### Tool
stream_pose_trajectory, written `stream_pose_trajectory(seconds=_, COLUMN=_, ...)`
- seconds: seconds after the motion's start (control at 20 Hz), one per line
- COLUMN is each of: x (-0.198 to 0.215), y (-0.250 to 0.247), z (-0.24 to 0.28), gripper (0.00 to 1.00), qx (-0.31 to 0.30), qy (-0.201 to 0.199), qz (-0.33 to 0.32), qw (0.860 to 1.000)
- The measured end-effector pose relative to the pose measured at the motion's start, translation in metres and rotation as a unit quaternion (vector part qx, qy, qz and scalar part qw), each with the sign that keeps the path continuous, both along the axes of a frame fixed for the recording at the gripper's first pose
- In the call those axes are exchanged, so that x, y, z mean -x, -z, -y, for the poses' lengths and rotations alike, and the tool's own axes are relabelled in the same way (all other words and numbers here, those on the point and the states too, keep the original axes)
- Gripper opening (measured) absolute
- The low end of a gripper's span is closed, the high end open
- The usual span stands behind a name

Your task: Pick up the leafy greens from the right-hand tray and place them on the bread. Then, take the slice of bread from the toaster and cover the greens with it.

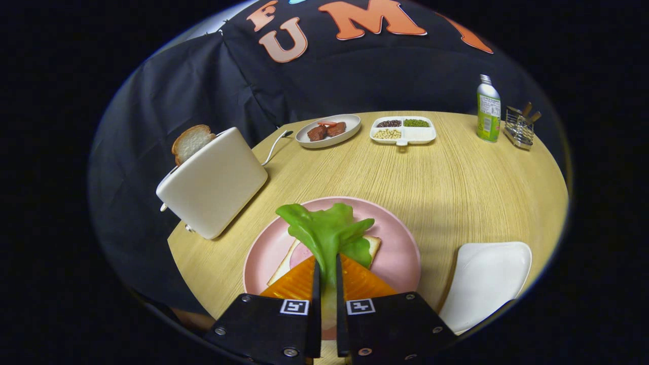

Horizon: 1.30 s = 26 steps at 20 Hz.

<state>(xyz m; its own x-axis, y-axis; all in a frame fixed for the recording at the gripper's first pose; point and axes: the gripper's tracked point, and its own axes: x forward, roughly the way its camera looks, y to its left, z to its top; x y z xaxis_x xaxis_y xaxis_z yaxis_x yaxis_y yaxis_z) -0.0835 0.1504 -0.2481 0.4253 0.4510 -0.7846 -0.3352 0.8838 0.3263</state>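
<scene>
My gripper (327, 276) is shut on the stem of the leafy greens (327, 230), whose leaves spread out just beyond the fingertips. They hang over a pink plate (400, 248) that holds a slice of bread (373, 245) with a pink slice and an orange cheese slice (296, 281) on top. Whether the leaves touch the bread I cannot tell. To the left stands a cream toaster (215, 185), tilted in this view, with a slice of bread (190, 142) sticking up from its slot.
A white tray (489, 281) lies right of the pink plate. Far across the round wooden table (456, 177) are a plate with meat pieces (328, 131), a divided dish of beans (403, 130), a green bottle (488, 110) and a wire rack (519, 128).
</scene>
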Motion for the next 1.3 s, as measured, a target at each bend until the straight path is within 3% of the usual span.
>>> stream_pose_trajectory(seconds=0.6, x=0.003, y=-0.001, z=-0.009, gripper=0.51, qx=0.013, qy=-0.028, qz=0.023, qw=0.999)
stream_pose_trajectory(seconds=0.85, x=-0.002, y=-0.016, z=-0.02, gripper=0.59, qx=0.006, qy=-0.037, qz=0.036, qw=0.999)
stream_pose_trajectory(seconds=1.3, x=-0.036, y=-0.055, z=-0.044, gripper=0.72, qx=0.004, qy=-0.012, qz=0.028, qw=1.0)
